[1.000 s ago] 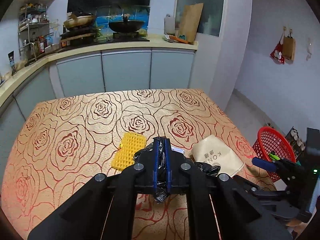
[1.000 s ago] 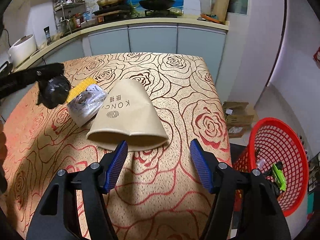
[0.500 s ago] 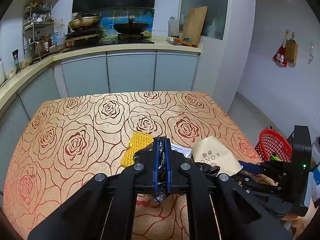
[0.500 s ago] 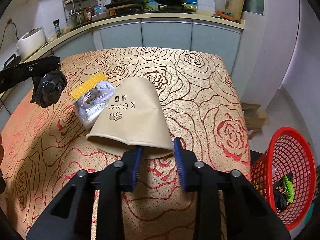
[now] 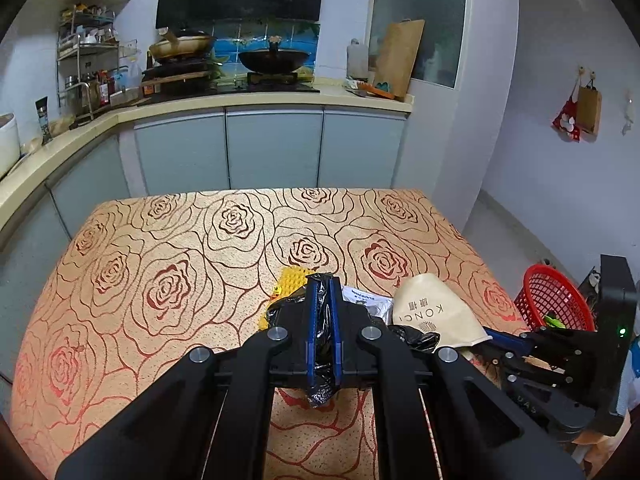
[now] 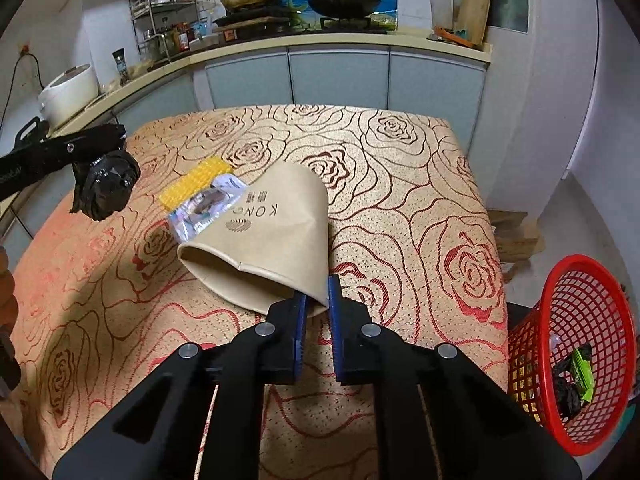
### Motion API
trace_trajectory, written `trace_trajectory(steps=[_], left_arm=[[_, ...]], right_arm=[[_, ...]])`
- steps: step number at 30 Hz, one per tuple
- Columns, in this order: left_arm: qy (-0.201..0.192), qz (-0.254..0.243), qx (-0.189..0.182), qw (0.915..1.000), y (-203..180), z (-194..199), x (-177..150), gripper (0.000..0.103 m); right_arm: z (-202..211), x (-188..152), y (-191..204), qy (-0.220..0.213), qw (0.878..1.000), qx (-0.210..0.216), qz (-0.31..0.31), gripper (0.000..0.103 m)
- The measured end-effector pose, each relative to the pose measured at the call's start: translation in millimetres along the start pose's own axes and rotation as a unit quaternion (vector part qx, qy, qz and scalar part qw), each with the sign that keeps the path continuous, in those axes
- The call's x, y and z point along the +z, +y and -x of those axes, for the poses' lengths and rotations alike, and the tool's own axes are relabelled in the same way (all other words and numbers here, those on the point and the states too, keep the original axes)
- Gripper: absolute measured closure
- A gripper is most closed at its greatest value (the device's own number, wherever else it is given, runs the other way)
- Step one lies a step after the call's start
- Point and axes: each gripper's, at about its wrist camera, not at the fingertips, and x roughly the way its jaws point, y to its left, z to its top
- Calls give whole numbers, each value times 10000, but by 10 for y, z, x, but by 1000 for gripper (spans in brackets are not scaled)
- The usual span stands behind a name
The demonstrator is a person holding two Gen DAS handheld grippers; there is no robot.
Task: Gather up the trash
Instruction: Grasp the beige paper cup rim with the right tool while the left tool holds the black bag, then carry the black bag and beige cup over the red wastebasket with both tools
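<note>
My left hand-held gripper [image 5: 323, 304] is clamped on a black plastic bag [image 5: 320, 384]; my right hand-held gripper [image 6: 317, 300] has just closed onto the paper bag [image 6: 272, 248] edge.

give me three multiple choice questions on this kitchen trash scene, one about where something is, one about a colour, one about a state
1. Where is the basket?
A. on the table
B. on the floor beside the table
C. on the counter

2. What colour is the basket?
A. red
B. blue
C. white

3. What are the right tongs doing?
A. hanging open over the counter
B. gripping the yellow piece
C. shut on the rim of the paper bag

Answers:
1 B, it sits below the table edge.
2 A, its mesh is plainly red.
3 C, the bag's edge is pinched between the blue pads, which have just been closing.
</note>
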Motion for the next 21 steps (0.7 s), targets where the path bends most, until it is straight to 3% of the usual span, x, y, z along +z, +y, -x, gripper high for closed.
trace_trajectory(steps=[21], left_arm=[[-531, -243, 315, 9978, -125, 469, 133, 97]], right_arm=[[758, 187, 102, -819, 9965, -171, -30, 94]])
